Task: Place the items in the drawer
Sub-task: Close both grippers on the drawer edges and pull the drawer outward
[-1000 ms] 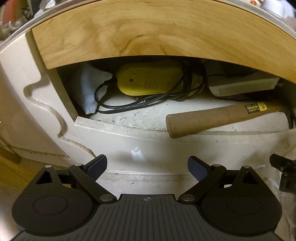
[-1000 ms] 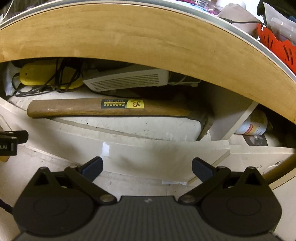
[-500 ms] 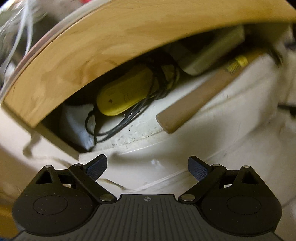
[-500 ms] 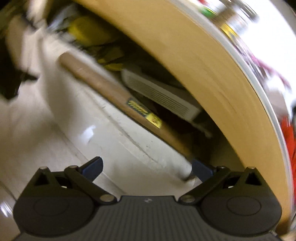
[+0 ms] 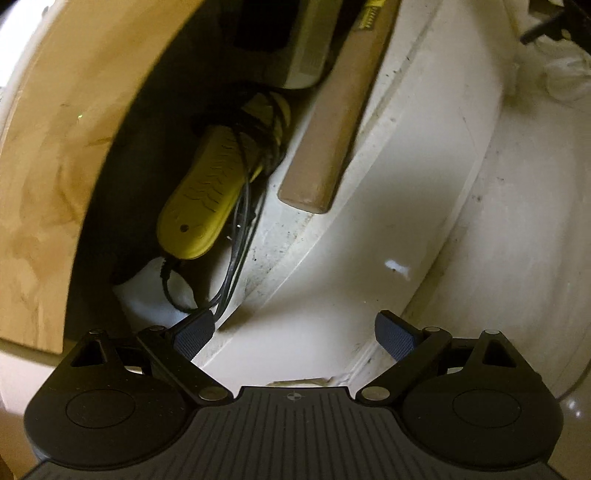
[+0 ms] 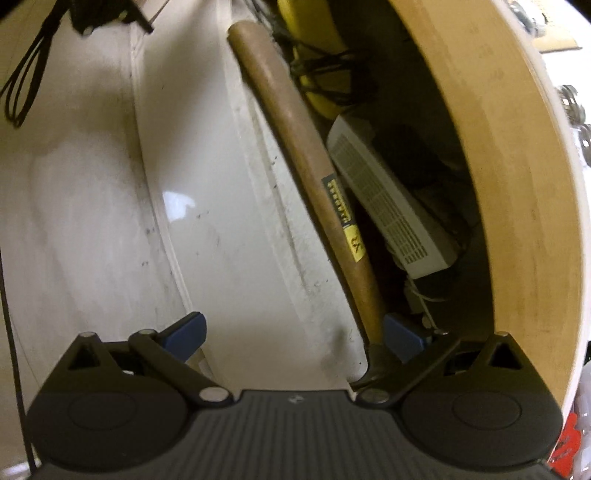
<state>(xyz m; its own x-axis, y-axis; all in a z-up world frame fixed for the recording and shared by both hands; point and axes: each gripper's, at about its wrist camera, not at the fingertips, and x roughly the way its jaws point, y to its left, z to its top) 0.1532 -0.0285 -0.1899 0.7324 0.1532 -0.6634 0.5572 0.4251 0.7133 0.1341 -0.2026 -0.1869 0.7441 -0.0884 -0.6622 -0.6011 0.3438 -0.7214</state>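
Note:
The white drawer [image 5: 369, 266] is open under a wooden tabletop edge [image 5: 55, 155]. Inside lie a wooden-handled hammer [image 5: 332, 122], a yellow device [image 5: 207, 192] wrapped in black cable, and a white vented box [image 6: 388, 206]. In the right wrist view the drawer front [image 6: 207, 206], hammer [image 6: 306, 158] and tabletop edge [image 6: 517, 184] run nearly vertically. My left gripper [image 5: 293, 336] is open and empty, straddling the drawer's front edge at its left end. My right gripper [image 6: 293, 338] is open and empty, straddling the front edge at the hammer-head end.
A white cloth or bag [image 5: 151, 291] sits in the drawer's left corner. The yellow device also shows in the right wrist view [image 6: 314, 22]. A black cable loop [image 6: 26, 85] hangs outside the drawer front. The other gripper's black part [image 5: 561, 18] shows at the top right.
Both views have rolled about a quarter turn, left and right in opposite senses. Both grippers moved closer to the drawer's front edge and now straddle it. Both stay open.

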